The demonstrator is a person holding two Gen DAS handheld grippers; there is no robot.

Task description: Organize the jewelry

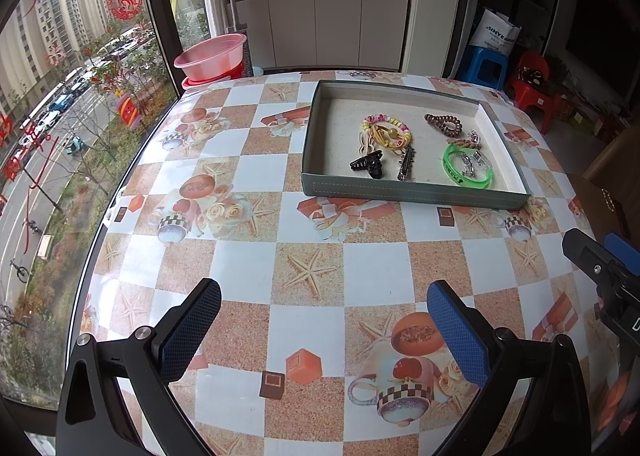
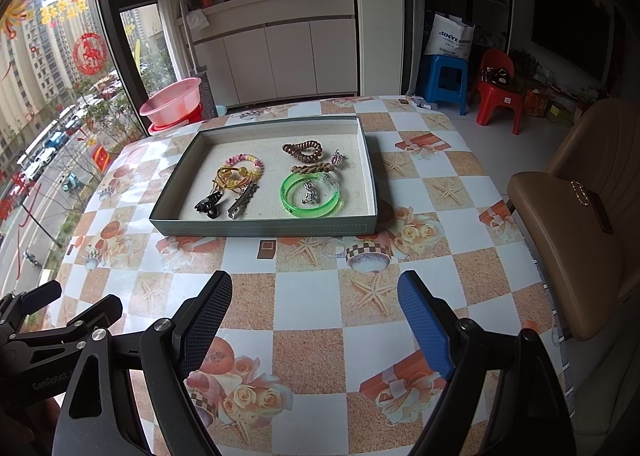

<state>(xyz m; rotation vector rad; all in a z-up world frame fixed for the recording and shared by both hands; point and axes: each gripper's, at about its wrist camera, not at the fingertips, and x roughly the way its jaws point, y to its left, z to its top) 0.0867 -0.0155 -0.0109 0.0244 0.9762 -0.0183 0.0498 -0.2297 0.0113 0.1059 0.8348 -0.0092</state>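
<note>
A grey-green shallow tray (image 1: 412, 194) (image 2: 264, 228) sits on the patterned table. Inside lie a green bangle (image 1: 466, 164) (image 2: 312, 194), a brown spiral hair tie (image 1: 444, 123) (image 2: 303, 149), a beaded bracelet with yellow cords (image 1: 386, 130) (image 2: 242, 168), a black claw clip (image 1: 368, 163) (image 2: 209, 205), a metal hair clip (image 1: 406, 164) (image 2: 242, 202) and small silver pieces. My left gripper (image 1: 324, 320) is open and empty above the table, near of the tray. My right gripper (image 2: 314, 320) is open and empty too. Each gripper shows at the edge of the other's view.
A pink basin (image 1: 210, 56) (image 2: 170, 102) stands beyond the table's far left corner by the window. A tan chair (image 2: 580, 224) is at the table's right side. Blue (image 2: 444, 82) and red (image 2: 500, 96) stools stand on the floor behind.
</note>
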